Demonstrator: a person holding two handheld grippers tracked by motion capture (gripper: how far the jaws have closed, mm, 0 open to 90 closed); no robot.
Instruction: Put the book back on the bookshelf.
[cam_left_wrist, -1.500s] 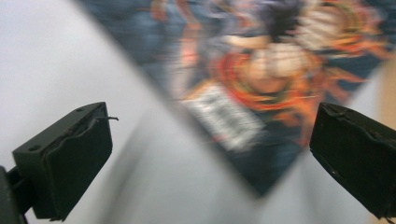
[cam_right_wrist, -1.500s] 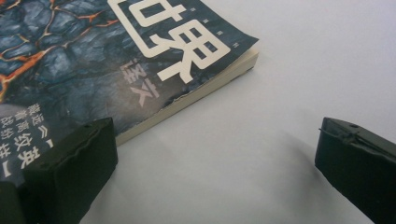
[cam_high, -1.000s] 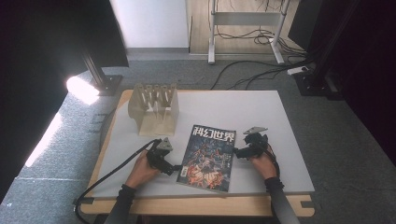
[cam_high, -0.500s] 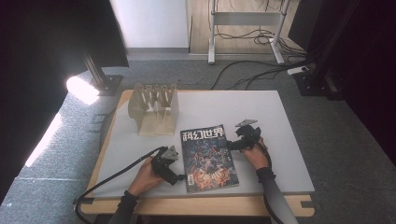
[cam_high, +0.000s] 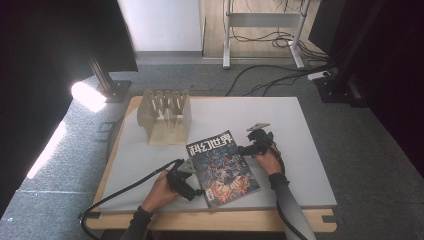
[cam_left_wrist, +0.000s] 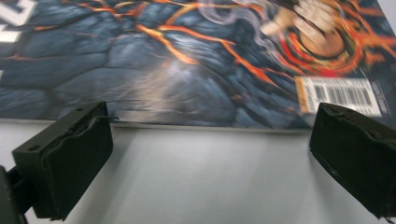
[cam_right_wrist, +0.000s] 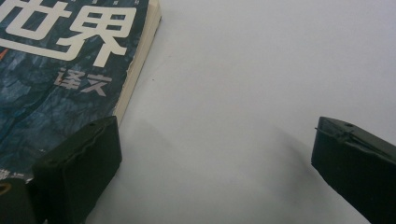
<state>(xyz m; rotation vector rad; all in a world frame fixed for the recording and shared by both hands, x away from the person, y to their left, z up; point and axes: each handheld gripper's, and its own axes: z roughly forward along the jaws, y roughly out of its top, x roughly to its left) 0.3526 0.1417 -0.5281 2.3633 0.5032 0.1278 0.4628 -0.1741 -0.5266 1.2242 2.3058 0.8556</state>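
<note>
Left hand-held gripper (cam_high: 192, 189): sits low at the near-left edge of the magazine, jaws spread wide, holding nothing; in the left gripper view the cover edge lies just beyond the jaw tips.
Right hand-held gripper (cam_high: 245, 149): at the magazine's right side near its top corner, jaws wide apart and empty; one jaw rests right beside the page block.
Magazine: a glossy dark-blue paperback magazine (cam_high: 221, 166) with orange lava art and white Chinese title lies flat, skewed, near the front middle of the white-topped bench (cam_high: 310, 165).
Handling: looks light and floppy, slick cover, lying flush; it will likely sag if pinched at one corner.
Where to grip: I'd say the spine or thick page edge, one gripper each side.
Nearby: a pale wooden slotted rack (cam_high: 166, 116) stands behind, well apart.
</note>
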